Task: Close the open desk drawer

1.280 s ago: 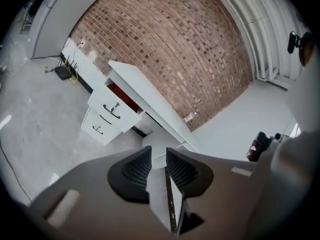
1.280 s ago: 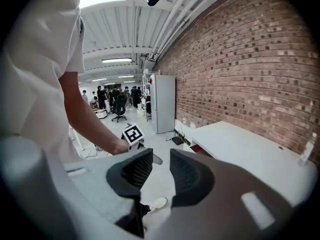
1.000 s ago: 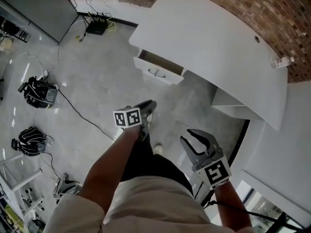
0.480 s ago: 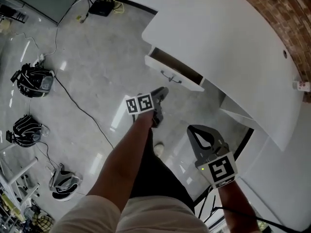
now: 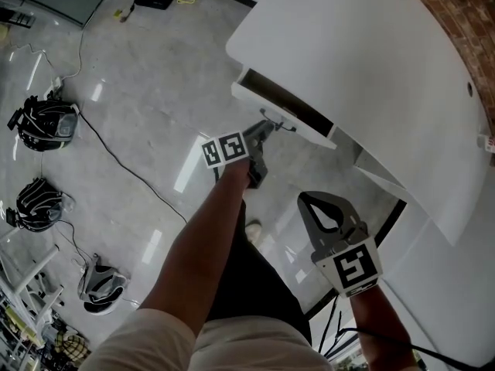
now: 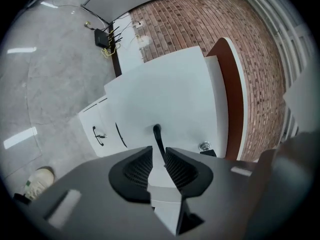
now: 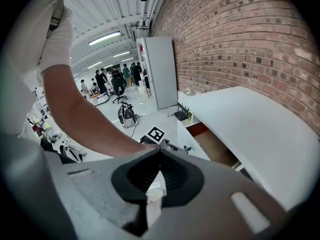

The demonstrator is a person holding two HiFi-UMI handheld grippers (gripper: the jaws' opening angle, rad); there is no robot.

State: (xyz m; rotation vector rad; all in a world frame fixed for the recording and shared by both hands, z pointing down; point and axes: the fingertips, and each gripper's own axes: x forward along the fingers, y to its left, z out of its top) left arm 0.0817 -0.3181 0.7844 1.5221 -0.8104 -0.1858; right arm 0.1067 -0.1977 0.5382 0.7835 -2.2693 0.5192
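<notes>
White sleeve, grey right gripper

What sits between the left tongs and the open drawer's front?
Only the drawer's dark handle: in the left gripper view it reaches into the narrow gap of the left tongs, with nothing else before the drawer front.

The white flat-topped desk and its open white drawer are seen from steeply above, some way off, in the head view. The drawer's front is faced head-on, very near, in the left gripper view. In the right gripper view the desk is viewed sidelong from farther back. The drawer is shared by all 3.
</notes>
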